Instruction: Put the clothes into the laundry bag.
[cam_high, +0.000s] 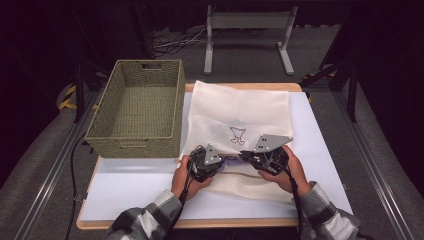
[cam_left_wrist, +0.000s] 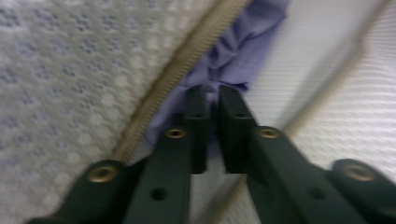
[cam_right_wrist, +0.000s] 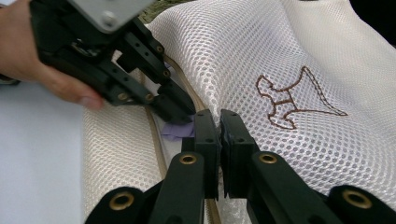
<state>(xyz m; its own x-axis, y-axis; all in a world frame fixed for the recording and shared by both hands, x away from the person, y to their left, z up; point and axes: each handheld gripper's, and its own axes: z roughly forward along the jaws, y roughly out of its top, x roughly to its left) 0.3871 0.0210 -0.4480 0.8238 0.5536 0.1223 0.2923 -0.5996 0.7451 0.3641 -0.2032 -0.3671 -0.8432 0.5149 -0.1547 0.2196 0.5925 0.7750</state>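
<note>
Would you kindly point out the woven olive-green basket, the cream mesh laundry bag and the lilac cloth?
woven olive-green basket (cam_high: 105, 135), high view, left wall.
cream mesh laundry bag (cam_high: 240, 107), high view, upper panel.
lilac cloth (cam_left_wrist: 238, 51), left gripper view, bunched folds.

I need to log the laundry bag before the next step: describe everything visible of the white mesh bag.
The mesh bag is white, honeycomb-net fabric, lying flat on the table beside the woven basket. A brown stitched outline figure marks its upper face. A beige zipper stands open, with lilac cloth poking out. The left gripper pinches that cloth; the right gripper is shut on the bag's edge by the zipper.
</note>
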